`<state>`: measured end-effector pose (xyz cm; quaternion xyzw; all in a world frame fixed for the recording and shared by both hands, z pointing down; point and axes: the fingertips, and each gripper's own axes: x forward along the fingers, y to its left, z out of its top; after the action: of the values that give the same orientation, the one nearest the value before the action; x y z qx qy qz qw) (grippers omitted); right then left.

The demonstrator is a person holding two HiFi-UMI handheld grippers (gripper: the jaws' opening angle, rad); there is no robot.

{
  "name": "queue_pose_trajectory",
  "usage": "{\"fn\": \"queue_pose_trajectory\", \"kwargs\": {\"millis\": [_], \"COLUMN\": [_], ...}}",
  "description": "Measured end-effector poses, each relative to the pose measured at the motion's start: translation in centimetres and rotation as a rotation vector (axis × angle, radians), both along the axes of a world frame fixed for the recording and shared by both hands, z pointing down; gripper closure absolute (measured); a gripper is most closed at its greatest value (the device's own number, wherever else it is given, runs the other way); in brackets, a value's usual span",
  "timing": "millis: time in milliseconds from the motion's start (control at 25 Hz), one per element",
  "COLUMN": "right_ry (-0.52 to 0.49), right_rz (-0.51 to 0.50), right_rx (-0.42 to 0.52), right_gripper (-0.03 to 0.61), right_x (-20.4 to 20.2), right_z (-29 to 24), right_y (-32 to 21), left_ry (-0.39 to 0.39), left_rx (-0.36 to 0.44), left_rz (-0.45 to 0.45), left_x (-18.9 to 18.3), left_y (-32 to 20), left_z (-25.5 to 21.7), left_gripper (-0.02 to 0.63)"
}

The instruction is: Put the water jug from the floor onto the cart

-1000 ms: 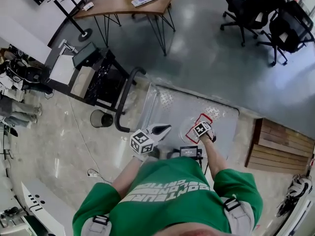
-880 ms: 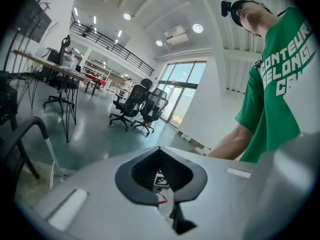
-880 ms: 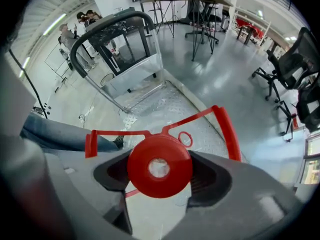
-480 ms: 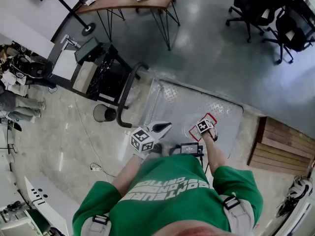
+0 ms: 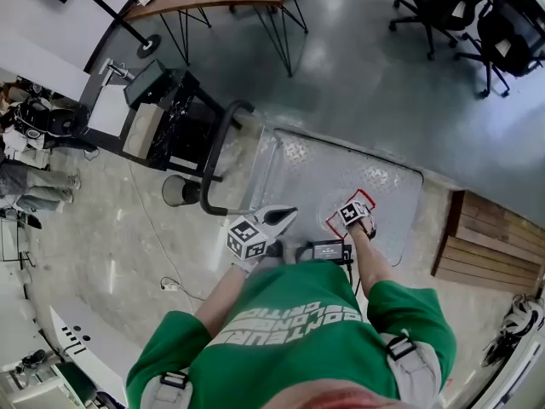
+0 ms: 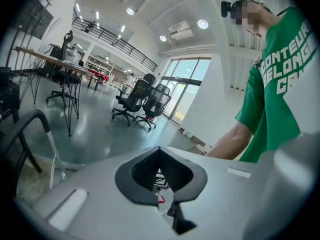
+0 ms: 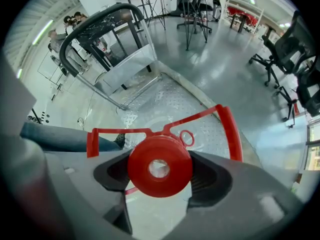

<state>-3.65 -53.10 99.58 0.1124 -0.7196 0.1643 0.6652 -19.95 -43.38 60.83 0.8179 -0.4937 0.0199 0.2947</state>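
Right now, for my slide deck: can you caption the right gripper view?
Right gripper shut on the water jug's red cap, over the cart deck.

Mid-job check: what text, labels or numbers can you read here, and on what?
"ONTEUR", "ELONG", "CA" (cut off): white print on the green shirt, left gripper view.
Shirt print, head view: upside down, too blurred to read.
Black device at the waist: label too small.
Red jug cap: no print.
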Motion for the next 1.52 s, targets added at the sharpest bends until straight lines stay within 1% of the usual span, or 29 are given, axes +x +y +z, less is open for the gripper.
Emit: {"fn": "queue_pose_trajectory", "kwargs": {"millis": [120, 200, 360, 480, 520, 720, 840, 1000, 1280, 1520], "right_ry": [0.028, 0.008, -0.015, 0.051, 0.06, 0.012, -0.021, 0.037, -0.004, -0.036], "right_rz": [-0.022, -0.038, -0.063, -0.054, -0.051, -0.032, -0.01, 0.039, 0.092, 0.141], "right_rx": [-0.038, -0.056, -0.053, -0.051, -0.053, -0.08, -0.076, -0.024, 0.064, 0.139], "right_gripper": [0.275, 0.272, 0.27, 0.267, 0.265, 0.265, 0.265, 0.267, 0.267, 0.268], "right_x": [1.1, 1.0, 0.1, 0.8, 1.0, 0.3, -0.3, 1.0, 1.0, 1.5], "right_z": [0.6, 1.9, 1.8, 0.4, 0.2, 1.5, 1.7, -1.7, -5.2, -9.5], "right_y": [1.4, 2.3, 3.3, 3.8, 3.9, 4.5, 4.4, 3.7, 2.6, 3.1], "left_ry": [0.0, -0.002, -0.004, -0.007, -0.008, -0.011, -0.008, -0.003, 0.017, 0.038], "left_rx": [0.003, 0.006, 0.011, 0.011, 0.013, 0.02, 0.027, 0.039, 0.083, 0.099], "left_rz": [0.003, 0.001, -0.008, -0.014, -0.015, -0.012, 0.0, 0.022, 0.075, 0.111], "left_x": [0.4, 0.4, 0.2, -0.1, -0.2, -0.6, -0.6, -0.4, -0.2, -0.4], "left_y": [-0.2, -0.2, 0.1, 0.7, 0.9, 1.8, 2.2, 2.8, 4.1, 6.0], "left_z": [0.0, -0.1, -0.3, -0.4, -0.5, -0.7, -0.9, -1.1, -1.8, -2.2], "left_gripper": [0.604, 0.604, 0.604, 0.604, 0.604, 0.604, 0.604, 0.604, 0.604, 0.604]}}
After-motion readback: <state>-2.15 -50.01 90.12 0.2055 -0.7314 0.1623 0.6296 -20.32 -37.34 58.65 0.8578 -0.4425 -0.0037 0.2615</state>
